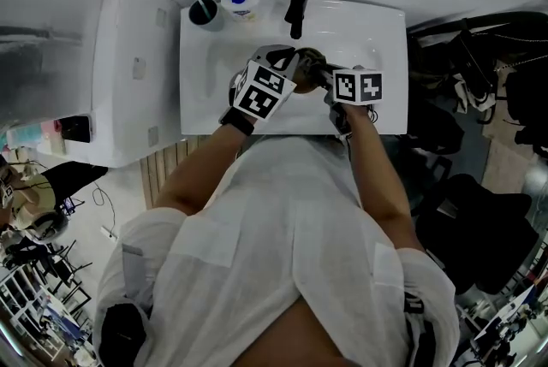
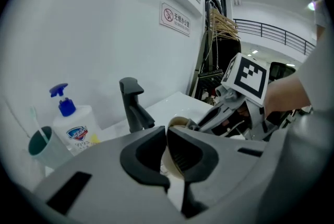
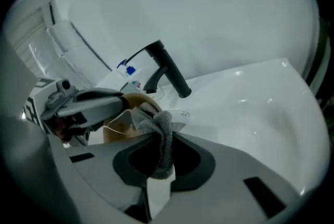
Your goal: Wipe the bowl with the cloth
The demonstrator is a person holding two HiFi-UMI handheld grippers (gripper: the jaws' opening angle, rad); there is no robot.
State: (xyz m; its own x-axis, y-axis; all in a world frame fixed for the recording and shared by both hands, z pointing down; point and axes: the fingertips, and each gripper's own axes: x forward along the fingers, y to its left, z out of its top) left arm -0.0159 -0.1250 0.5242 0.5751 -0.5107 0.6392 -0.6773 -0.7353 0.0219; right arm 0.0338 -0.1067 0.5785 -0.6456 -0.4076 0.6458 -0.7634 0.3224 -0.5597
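The bowl point(image 3: 116, 128), tan in colour, is held tilted above the hollow of the white washbasin point(image 3: 245, 108), at about 12 o'clock from the middle of the head view. Its rim is gripped by the left tongs point(image 2: 166, 139), whose jaws are clenched on the thin wall of the bowl with almost no gap between them. The right tongs point(image 3: 160, 139) are clenched on the grey cloth point(image 3: 158, 125). A fold of the cloth hangs down between the two jaws, and a bunched part of it is pressed against the rim of the bowl. Seen from the right gripper view, the bowl sits at 10 o'clock of the cloth and touches it. In the head view the two tongs are brought close together, the left one at 9 o'clock of the right one, and the bowl is largely covered by them.

A black faucet point(image 3: 169, 74) stands at 12 o'clock of the bowl, at the back edge of the basin. On the flat white surface point(image 1: 201, 74) beside the basin, at 10 o'clock of the bowl, a soap bottle point(image 2: 73, 126) with a blue pump is set just beside a dark green cup point(image 2: 44, 147). A thin stick stands in the cup; what it is cannot be told. A red-and-white sign point(image 2: 175, 19) is fixed to the white wall behind the faucet.
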